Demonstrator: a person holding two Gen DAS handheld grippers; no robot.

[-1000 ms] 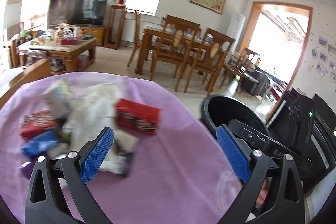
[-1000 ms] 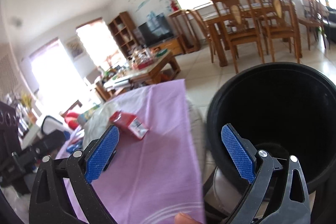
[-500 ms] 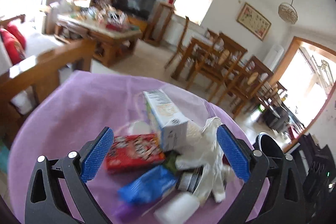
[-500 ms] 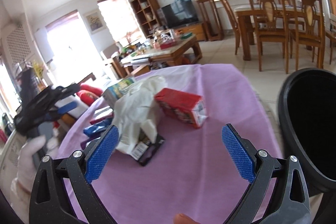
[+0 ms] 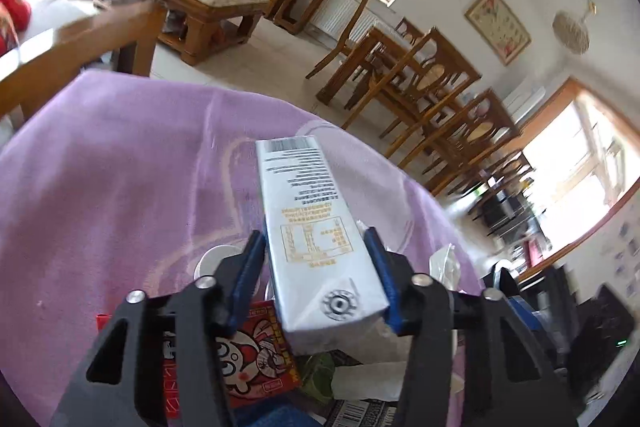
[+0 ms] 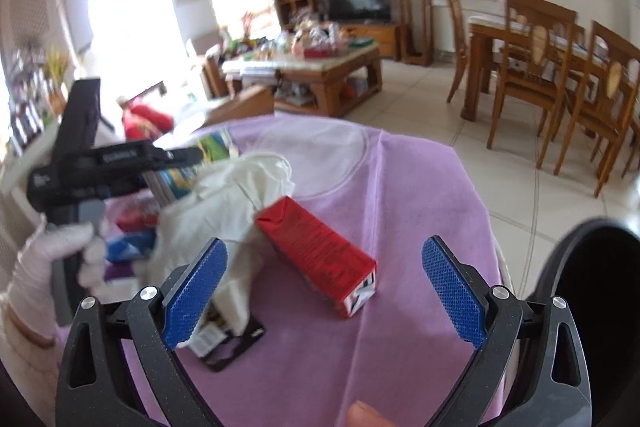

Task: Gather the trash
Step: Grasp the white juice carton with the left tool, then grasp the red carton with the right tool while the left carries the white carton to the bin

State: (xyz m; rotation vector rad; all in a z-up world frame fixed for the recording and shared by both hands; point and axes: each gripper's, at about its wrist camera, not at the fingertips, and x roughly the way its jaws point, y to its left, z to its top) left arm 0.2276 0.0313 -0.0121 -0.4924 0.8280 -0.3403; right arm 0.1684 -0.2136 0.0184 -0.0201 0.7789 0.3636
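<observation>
I have the left tongs [image 5: 316, 267] just closed around the white carton [image 5: 316, 239], pads on its two long sides so it lifts level off the purple desk [image 5: 120, 167]; my right tongs [image 6: 324, 279] gape wide and empty over the red carton [image 6: 320, 247], which lies beside the white glove [image 6: 228, 203], black bin [image 6: 592, 307] waiting right of it.

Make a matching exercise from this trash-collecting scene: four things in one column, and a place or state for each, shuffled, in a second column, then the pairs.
Things:
1. white carton
2. red carton
3. black bin
4. right gripper

Places or states:
A. open, holding nothing
B. beside the table, off the purple cloth
C. clamped in the left gripper
D. lying on its side on the purple cloth

Pairs: 1-C, 2-D, 3-B, 4-A
</observation>
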